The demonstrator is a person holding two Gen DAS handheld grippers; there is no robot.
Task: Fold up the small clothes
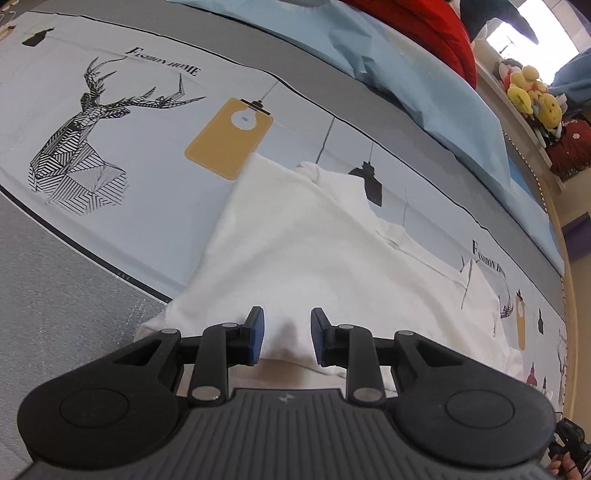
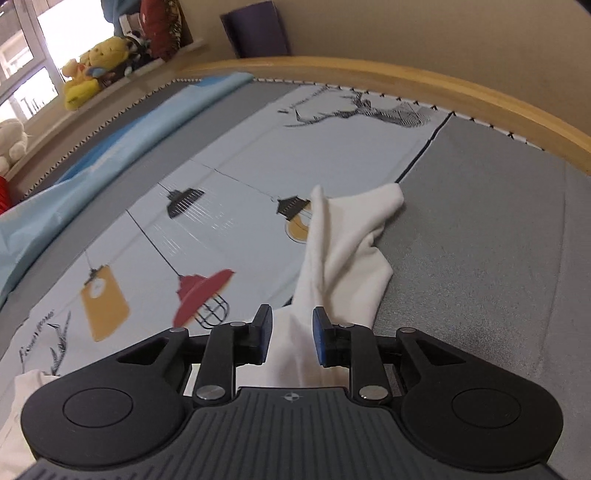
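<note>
A small white garment (image 1: 310,251) lies spread on a printed bed sheet (image 1: 147,177). My left gripper (image 1: 286,334) hovers just over its near edge, jaws parted with white cloth showing between the blue pads, not pinched. In the right wrist view a sleeve or corner of the white garment (image 2: 343,251) runs up from between the jaws of my right gripper (image 2: 292,334) and drapes out over the sheet. The right jaws are parted with a gap on each side of the cloth.
A light blue blanket (image 1: 424,81) and a red cloth (image 1: 436,33) lie at the far side of the bed. Plush toys (image 1: 532,92) sit on a ledge. A wooden bed rail (image 2: 406,79) curves along the far edge, with grey mattress (image 2: 480,229) on the right.
</note>
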